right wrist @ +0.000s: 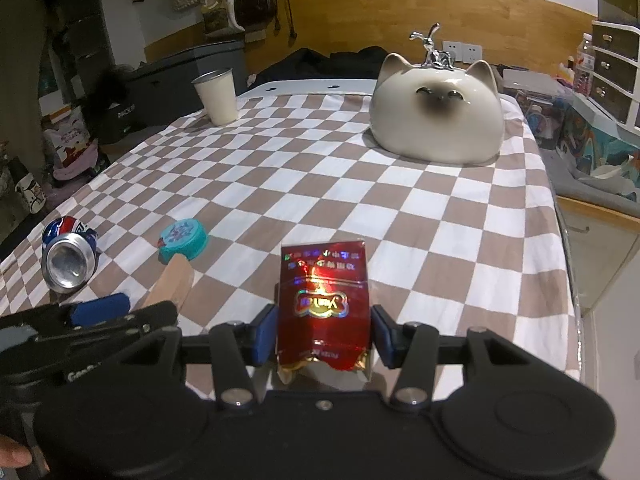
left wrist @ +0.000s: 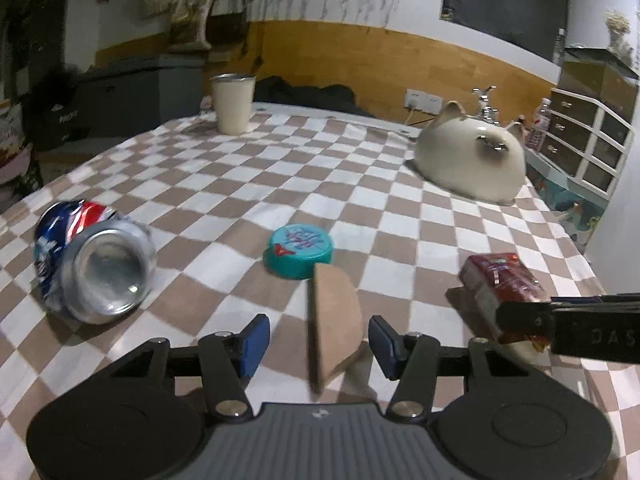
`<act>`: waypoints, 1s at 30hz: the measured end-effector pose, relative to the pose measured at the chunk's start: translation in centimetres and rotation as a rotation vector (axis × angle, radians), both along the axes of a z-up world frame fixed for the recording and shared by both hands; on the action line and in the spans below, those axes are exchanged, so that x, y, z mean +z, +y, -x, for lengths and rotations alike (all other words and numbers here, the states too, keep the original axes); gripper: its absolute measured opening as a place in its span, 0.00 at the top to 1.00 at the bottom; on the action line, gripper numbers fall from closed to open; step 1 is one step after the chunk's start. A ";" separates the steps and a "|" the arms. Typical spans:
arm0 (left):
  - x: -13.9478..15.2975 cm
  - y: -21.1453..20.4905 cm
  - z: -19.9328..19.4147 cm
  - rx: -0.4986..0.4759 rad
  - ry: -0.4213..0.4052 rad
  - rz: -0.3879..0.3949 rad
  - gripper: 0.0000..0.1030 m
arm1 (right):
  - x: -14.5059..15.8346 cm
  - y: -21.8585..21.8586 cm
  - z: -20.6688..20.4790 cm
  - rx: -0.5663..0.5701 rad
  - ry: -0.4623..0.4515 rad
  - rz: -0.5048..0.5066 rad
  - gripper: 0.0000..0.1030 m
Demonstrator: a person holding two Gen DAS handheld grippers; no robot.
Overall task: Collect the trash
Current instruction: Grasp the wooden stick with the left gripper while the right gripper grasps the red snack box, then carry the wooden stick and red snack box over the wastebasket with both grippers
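Observation:
A flat brown half-round piece [left wrist: 334,320] stands on edge between the blue pads of my left gripper [left wrist: 320,344]. The left pad [left wrist: 256,344] is clearly apart from it and the right pad sits close beside it, so the gripper is open. My right gripper [right wrist: 324,336] is shut on a shiny red packet [right wrist: 324,304], with both pads against its sides. The left wrist view shows this packet [left wrist: 500,280] at the right, in the black fingers. A crushed blue and red can [left wrist: 94,264] lies on its side at the left. A teal lid [left wrist: 300,250] lies just beyond the brown piece.
The table's checkered cloth [right wrist: 320,168] runs back to a cream cup [right wrist: 216,96] at the far left and a cat-shaped ceramic dome [right wrist: 436,112] at the far right. The table's right edge [right wrist: 560,240] drops toward a cabinet. A fingertip [right wrist: 12,456] shows at the bottom left.

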State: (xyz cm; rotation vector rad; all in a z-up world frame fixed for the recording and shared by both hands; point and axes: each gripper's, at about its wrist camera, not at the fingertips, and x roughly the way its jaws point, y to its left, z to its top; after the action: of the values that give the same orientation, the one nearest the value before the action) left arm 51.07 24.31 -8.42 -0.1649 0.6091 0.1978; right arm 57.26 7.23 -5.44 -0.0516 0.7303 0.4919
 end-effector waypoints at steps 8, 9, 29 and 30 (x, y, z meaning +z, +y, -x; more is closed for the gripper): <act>-0.4 -0.8 -0.8 0.002 -0.006 -0.028 0.53 | -0.3 0.3 1.7 0.013 -0.043 0.041 0.50; -0.4 -0.7 -0.8 0.007 -0.008 -0.023 0.55 | -0.3 0.3 2.0 0.009 -0.045 0.046 0.50; 0.8 -2.7 3.2 -0.036 -0.007 -0.046 0.74 | 1.1 -5.8 8.2 -0.091 -0.044 0.001 0.52; 1.1 -2.9 3.9 -0.033 -0.015 -0.051 0.74 | 1.2 -6.1 8.5 -0.095 -0.046 0.000 0.52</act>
State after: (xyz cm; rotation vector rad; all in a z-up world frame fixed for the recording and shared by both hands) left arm 47.22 21.43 -7.36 -0.1066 0.5909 0.1802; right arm 48.72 1.13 -4.22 -0.0278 0.6847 0.3991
